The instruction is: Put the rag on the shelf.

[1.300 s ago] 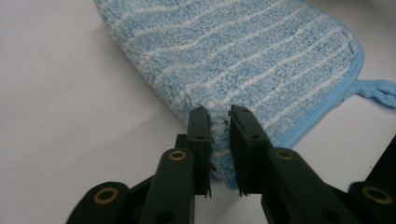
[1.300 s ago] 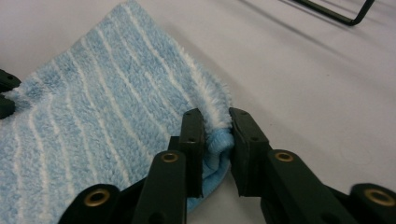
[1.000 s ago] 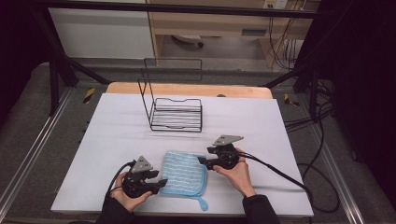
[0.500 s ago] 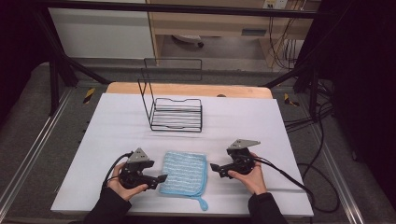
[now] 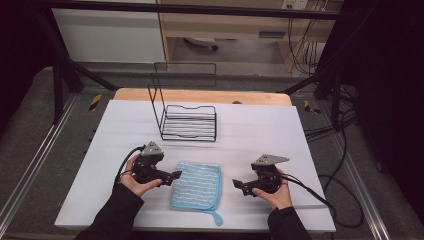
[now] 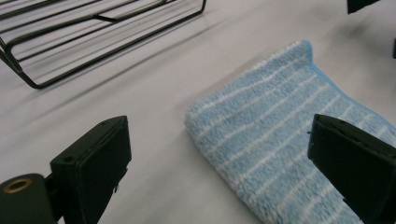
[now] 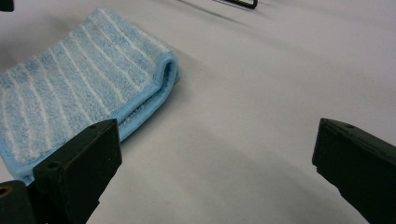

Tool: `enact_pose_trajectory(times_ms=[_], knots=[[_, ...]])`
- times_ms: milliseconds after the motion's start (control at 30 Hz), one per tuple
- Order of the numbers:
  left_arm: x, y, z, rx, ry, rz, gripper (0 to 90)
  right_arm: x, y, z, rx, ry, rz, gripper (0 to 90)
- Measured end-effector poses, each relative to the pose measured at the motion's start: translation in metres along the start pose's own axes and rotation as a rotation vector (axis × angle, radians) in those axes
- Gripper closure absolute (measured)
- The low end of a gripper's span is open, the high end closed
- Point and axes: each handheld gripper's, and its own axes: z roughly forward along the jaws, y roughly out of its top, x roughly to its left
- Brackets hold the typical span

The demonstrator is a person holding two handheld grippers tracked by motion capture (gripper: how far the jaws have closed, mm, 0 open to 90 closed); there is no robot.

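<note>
Both claws now off folded cloth (image 5: 197, 185); wire rack (image 5: 189, 122) w/ nothing inside.

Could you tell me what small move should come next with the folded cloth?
Probably bring the left gripper back to the cloth to grasp its near edge: it lies folded, both grippers' jaws have just been opening, empty, and the wire rack stands empty behind.

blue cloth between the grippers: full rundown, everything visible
The blue cloth is light blue terry-like fabric with thin white stripes and a blue sewn hem. It lies folded flat on the white table, layered edges on its right, a small hanging loop at its near corner. Nothing touches it but the table.
</note>
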Motion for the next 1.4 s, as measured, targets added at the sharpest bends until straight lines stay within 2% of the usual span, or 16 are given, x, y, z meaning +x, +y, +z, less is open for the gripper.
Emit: enact_pose_trajectory(times_ms=[133,333,433,533,700,833,900,1200,1267,1300,1400], knots=[[0.005,0.006,0.016,0.007,0.034,-0.019,6.7,0.001,-0.001,0.001,0.006,0.004,-0.001,2.2],[0.013,0.004,0.032,0.042,0.091,-0.031,16.0,0.001,-0.001,0.002,0.012,0.002,0.002,2.5],[0.015,0.000,0.037,0.041,0.079,-0.051,24.4,0.002,-0.002,0.005,0.018,0.004,0.007,2.7],[0.014,-0.002,0.039,0.056,0.043,-0.066,35.3,0.002,-0.003,0.006,0.021,0.009,0.003,3.0],[0.009,-0.007,0.043,0.082,0.020,-0.064,50.3,0.003,-0.004,0.007,0.026,0.013,0.011,3.6],[0.007,-0.011,0.044,0.082,0.008,-0.059,58.9,0.003,-0.003,0.008,0.028,0.011,0.026,3.7],[0.005,-0.014,0.044,0.078,-0.003,-0.070,62.9,0.003,-0.003,0.008,0.026,0.012,0.032,3.7],[0.003,-0.015,0.046,0.086,-0.019,-0.092,72.9,0.003,0.001,0.008,-0.004,0.014,0.043,1.8],[0.003,-0.015,0.046,0.087,-0.016,-0.090,74.1,0.005,0.005,0.008,0.003,-0.007,0.025,1.7],[0.002,-0.015,0.046,0.088,-0.014,-0.089,74.7,0.007,0.008,0.009,0.005,-0.015,0.033,2.0],[0.002,-0.015,0.047,0.089,-0.012,-0.086,75.5,0.011,0.015,0.015,0.002,-0.007,0.021,4.4]])
